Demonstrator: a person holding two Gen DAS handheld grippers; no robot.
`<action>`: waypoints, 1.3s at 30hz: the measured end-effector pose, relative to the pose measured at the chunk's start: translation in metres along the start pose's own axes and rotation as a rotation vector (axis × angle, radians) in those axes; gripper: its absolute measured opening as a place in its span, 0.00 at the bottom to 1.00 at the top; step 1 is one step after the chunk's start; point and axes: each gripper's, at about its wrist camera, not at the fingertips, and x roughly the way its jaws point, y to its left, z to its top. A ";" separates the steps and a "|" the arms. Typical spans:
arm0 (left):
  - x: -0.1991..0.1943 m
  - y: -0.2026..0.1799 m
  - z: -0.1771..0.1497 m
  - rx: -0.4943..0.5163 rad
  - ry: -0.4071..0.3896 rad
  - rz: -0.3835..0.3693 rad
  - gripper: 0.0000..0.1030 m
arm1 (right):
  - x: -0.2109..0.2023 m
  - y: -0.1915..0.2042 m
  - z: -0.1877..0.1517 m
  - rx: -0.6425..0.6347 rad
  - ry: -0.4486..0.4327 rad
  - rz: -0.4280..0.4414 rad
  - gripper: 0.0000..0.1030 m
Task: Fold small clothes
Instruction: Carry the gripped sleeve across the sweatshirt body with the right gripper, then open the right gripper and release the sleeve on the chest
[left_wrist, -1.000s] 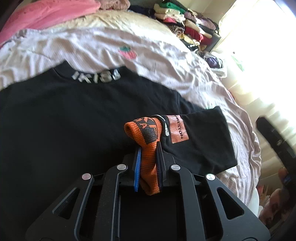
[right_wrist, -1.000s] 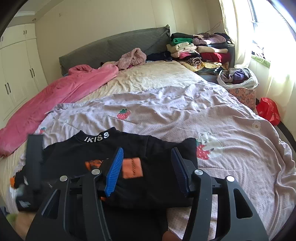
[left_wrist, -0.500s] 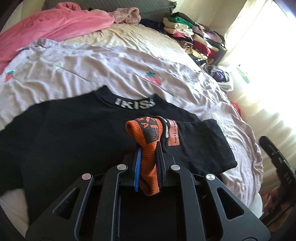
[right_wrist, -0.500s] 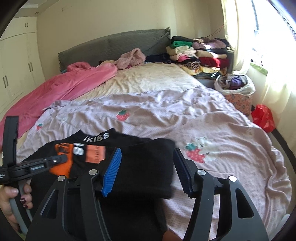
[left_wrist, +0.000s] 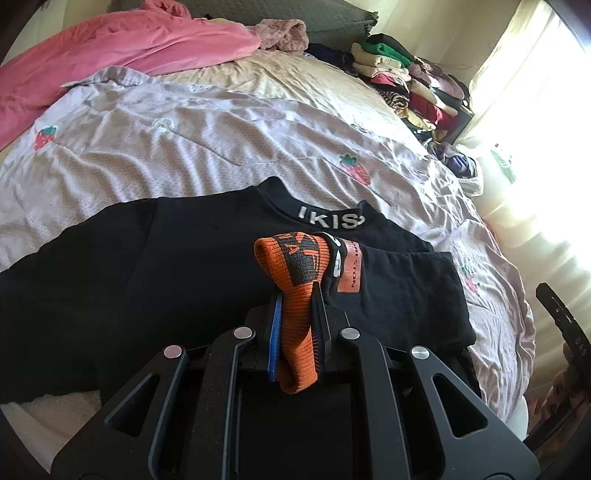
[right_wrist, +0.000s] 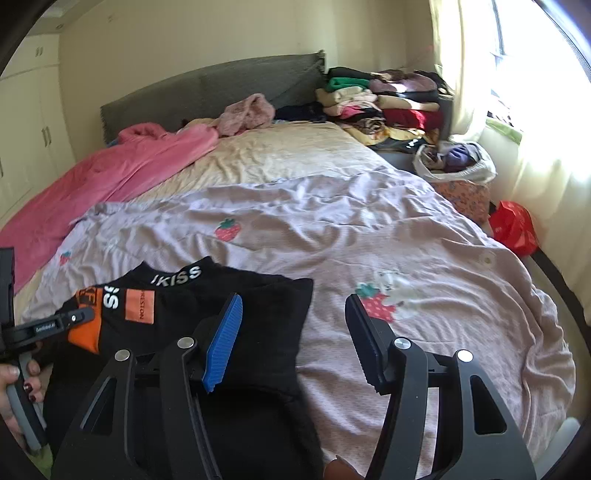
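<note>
1 orange cuff, clamped in the left gripper, had travelled farther across the black top on the bed, folding its sleeve inward; the right gripper hovered agape over the folded edge.

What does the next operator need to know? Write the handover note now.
Left gripper: shut on the orange cuff of the black top.
Right gripper: open, empty, hovering over the top's right edge.
The top lies collar-up on the lilac quilt.
Done: one sleeve looks folded across the chest.
Left: lay down the held cuff, then probably fold the body.
</note>
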 end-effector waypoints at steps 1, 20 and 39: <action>-0.001 0.003 0.000 -0.003 -0.002 0.001 0.07 | 0.001 0.003 0.000 -0.007 0.003 0.003 0.55; -0.028 0.020 -0.028 0.072 -0.074 0.056 0.23 | 0.044 0.047 -0.030 -0.068 0.093 0.078 0.55; 0.030 0.020 -0.053 0.127 0.053 0.072 0.27 | 0.064 0.032 -0.047 -0.031 0.134 0.080 0.55</action>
